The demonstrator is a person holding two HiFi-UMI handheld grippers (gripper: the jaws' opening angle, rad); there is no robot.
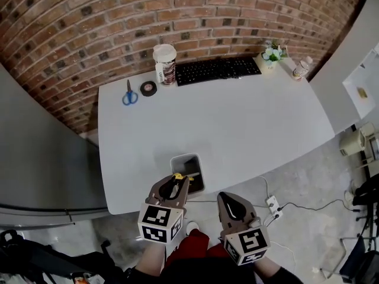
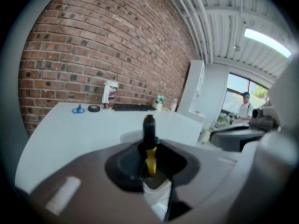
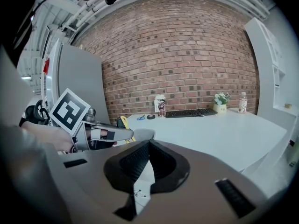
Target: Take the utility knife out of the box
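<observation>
Closest in the head view are the two tools, held side by side just off the bench's (image 1: pixel 237 129) front edge. Left tool (image 1: pixel 175 181) is clenched on the knife (image 1: pixel 177 176): in its own view the jaws of this tool (image 2: pixel 149 149) press from both sides on the yellow and black knife (image 2: pixel 149 141), which stands upright between them with its black end topmost. From above, the knife sits at the near left corner of the box (image 1: pixel 190 161), an open grey box at the bench's near edge; whether its lower end is clear of the box cannot be told. Right tool (image 1: pixel 225 199) hangs just beside the box, off the bench, and its own view shows the jaws of this tool (image 3: pixel 147 146) closed together on nothing, with the left tool (image 3: pixel 116 134) and the knife (image 3: pixel 123 123) to their left. Well apart, along the far edge by the brick wall (image 1: pixel 237 16), lie blue scissors (image 1: pixel 129 93), a tape roll (image 1: pixel 148 88), a cup (image 1: pixel 164 64), a keyboard (image 1: pixel 217 70), a flowerpot (image 1: pixel 273 54) and a bottle (image 1: pixel 302 68)
</observation>
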